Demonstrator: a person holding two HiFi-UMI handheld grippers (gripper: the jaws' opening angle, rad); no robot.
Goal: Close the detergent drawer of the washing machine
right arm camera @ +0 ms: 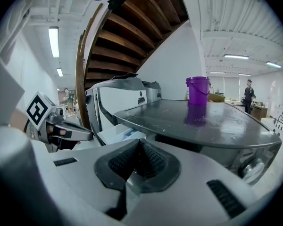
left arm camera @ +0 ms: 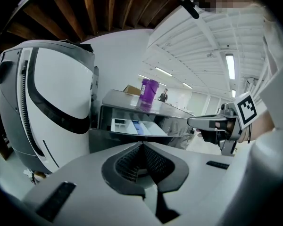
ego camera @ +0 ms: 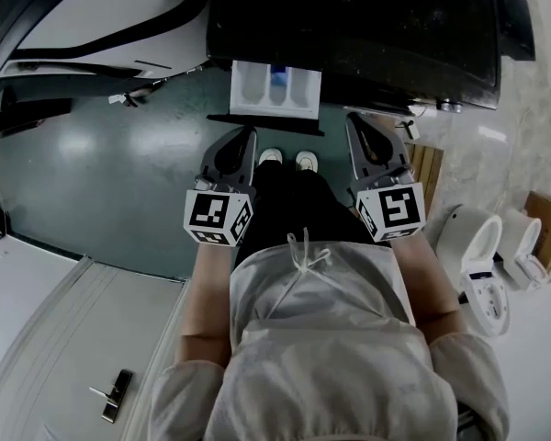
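The white detergent drawer (ego camera: 275,88) with a blue middle compartment stands pulled out from the front of the dark washing machine (ego camera: 367,26). My left gripper (ego camera: 249,136) is shut and empty, just below the drawer's left corner and apart from it. To the drawer's lower right my right gripper (ego camera: 354,120) is also shut, with nothing in it. The left gripper view has the drawer (left arm camera: 132,125) ahead of the closed left gripper (left arm camera: 142,145). In the right gripper view the drawer (right arm camera: 117,134) shows left of the closed right gripper (right arm camera: 140,142).
A purple bucket (right arm camera: 198,91) stands on the machine's top. A second white machine (ego camera: 101,7) stands to the left. Wooden slats (ego camera: 427,168) and white toilets (ego camera: 482,255) lie to the right. The person's shoes (ego camera: 287,159) are on the green floor (ego camera: 110,173).
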